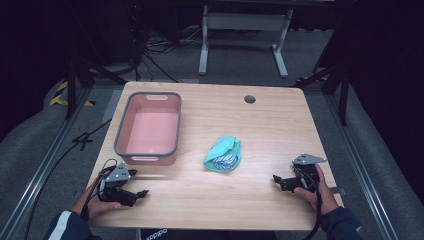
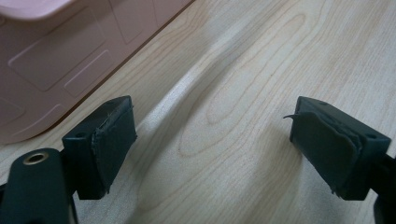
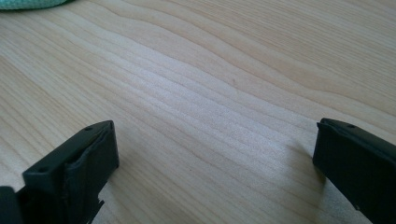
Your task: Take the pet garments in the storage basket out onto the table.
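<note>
Both hand-held grippers [image 1: 139, 192] [image 1: 276, 180] open, green folded cloth [image 1: 223, 154] crumpled, patterned underside showing

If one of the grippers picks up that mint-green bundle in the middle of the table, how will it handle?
The green bundle looks like folded cloth with a striped piece tucked inside, so it is probably soft and floppy and would sag or unfold when lifted. It lies low and rumpled on the table, so a push would likely slide or bunch it rather than roll it. It is probably light.
</note>
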Demonstrator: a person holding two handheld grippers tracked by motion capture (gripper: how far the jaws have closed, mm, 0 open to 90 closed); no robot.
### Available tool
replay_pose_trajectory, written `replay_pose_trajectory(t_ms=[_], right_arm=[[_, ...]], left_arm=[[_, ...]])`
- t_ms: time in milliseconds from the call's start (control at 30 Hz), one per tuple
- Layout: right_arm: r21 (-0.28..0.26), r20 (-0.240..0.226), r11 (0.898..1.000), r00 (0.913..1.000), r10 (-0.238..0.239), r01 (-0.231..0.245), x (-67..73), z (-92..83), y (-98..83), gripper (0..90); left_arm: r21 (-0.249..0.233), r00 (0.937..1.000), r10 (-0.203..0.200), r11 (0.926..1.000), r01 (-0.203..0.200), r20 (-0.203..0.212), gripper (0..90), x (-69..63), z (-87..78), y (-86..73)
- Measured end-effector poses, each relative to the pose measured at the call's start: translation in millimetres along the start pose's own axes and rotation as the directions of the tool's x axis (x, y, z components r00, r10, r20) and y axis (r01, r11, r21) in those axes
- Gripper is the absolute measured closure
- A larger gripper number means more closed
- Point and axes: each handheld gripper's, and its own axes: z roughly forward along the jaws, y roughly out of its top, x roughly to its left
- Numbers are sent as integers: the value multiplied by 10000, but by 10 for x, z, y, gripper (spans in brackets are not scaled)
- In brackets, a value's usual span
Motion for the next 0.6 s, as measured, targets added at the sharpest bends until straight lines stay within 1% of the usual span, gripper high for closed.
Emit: replay_pose_trajectory(t_ms=[433, 600], right_arm=[[0, -9, 10000, 10000, -8, 8, -1, 0, 1, 5], [1, -9, 10000, 10000, -8, 8, -1, 0, 1, 4]], left_arm=[[-42, 10000, -72, 10000, 72, -31, 145, -3, 7, 3], [-29, 9998, -99, 9999, 98, -167, 145, -5, 9, 10]])
